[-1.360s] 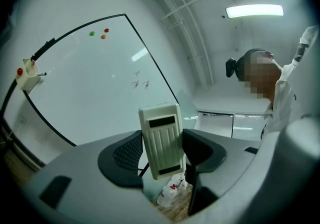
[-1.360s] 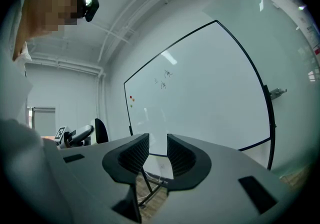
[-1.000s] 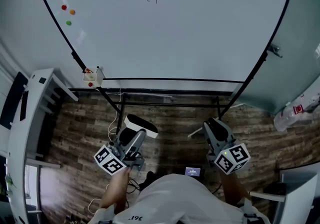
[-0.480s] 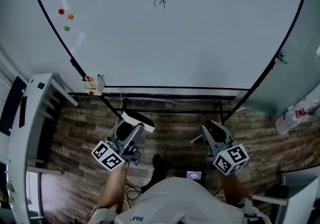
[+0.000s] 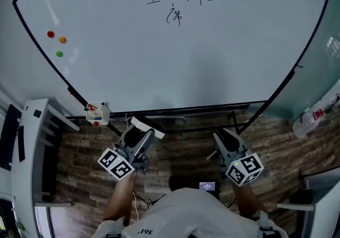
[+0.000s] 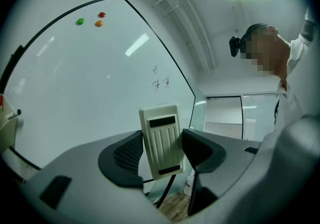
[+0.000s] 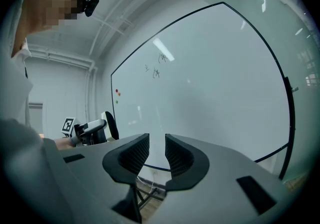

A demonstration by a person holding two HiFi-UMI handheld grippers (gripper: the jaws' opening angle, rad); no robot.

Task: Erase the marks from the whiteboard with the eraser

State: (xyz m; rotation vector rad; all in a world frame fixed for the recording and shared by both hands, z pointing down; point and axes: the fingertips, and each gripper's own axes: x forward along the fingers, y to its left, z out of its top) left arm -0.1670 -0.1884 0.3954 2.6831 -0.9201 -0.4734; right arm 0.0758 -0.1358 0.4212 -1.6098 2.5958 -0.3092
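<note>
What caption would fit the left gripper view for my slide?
Left gripper grips the eraser facing the whiteboard, its handwritten marks not yet erased.

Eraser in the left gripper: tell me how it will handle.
Probably stiff and light: the eraser looks like ribbed plastic, undeformed in the left gripper. It sits tilted between the jaws, so it may pivot when pressed on the whiteboard.

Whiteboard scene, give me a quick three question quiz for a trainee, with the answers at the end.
1. True or false: the left tongs grip the eraser.
2. How many round magnets are on the whiteboard? A two, B three, C five.
3. What stands between the right tongs?
Key: 1 true; 2 B; 3 nothing, they are slightly apart and empty.
</note>
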